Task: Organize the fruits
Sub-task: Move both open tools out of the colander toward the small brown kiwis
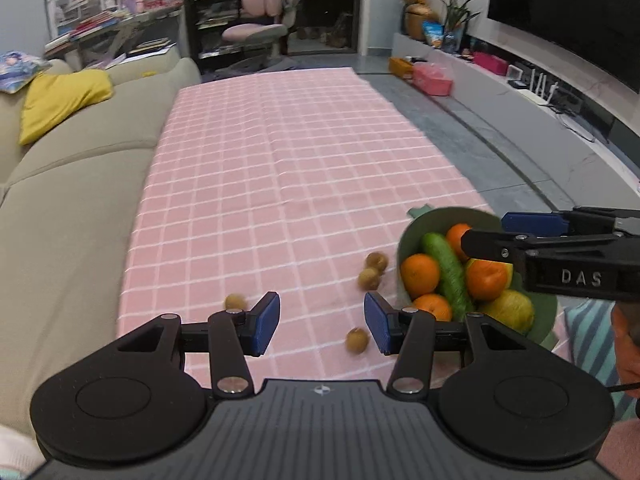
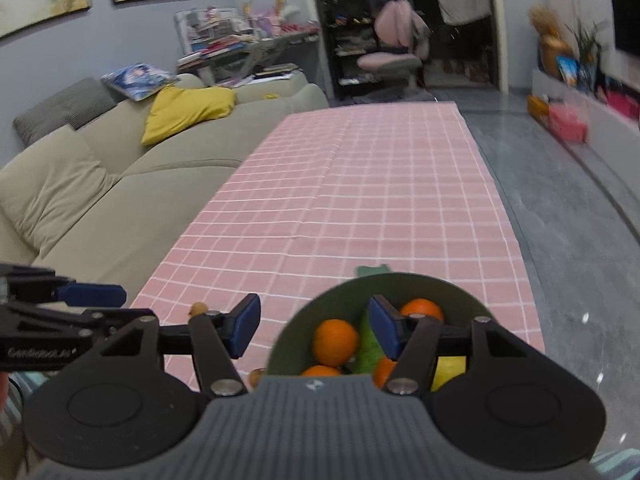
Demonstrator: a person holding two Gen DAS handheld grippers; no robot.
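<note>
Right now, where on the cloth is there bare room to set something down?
Free: the whole far stretch of the pink checked cloth, between the sofa edge and the floor side, beyond the bowl. Crowded: the near end, where four small brown fruits lie scattered left of the full bowl, with both grippers above.

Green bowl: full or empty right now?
Nearly full: the green bowl holds oranges, a cucumber and a yellow fruit.

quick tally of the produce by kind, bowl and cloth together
oranges: 4, in the green bowl
cucumber: 1, in the bowl
yellow-green fruit: 1, in the bowl
small brown fruits: 4, loose on the pink checked cloth
total: 10
</note>
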